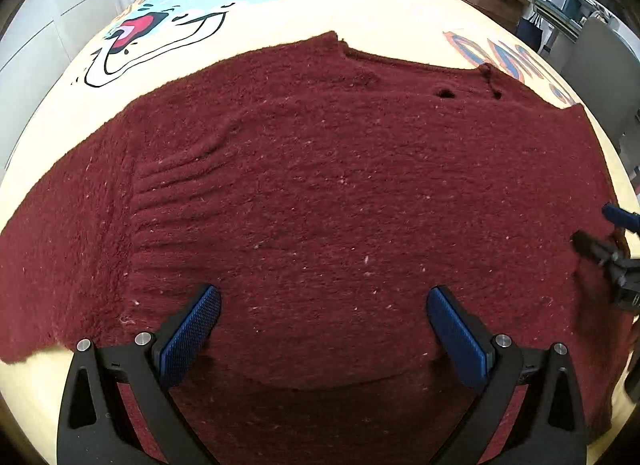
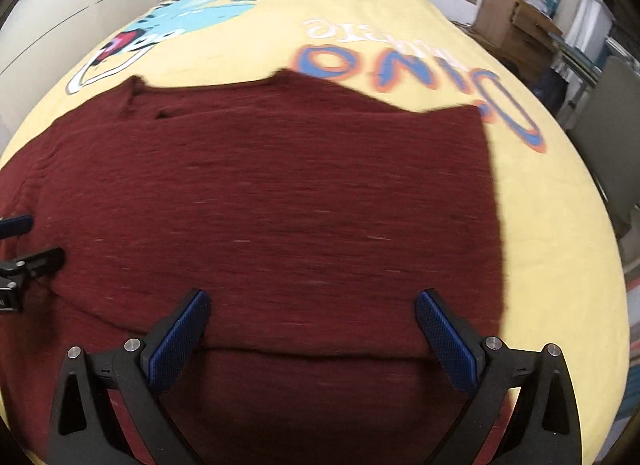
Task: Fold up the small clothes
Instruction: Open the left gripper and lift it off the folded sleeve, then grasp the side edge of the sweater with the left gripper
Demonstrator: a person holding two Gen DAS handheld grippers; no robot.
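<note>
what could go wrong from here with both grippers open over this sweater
1. The maroon sweater already shows holes near its far edge; a jaw tip could snag and widen them.
2. The left gripper and right gripper, both open and holding nothing, hover over mid-fabric, so closing here would probably bunch the knit.
3. Wrinkles might get folded in.
</note>
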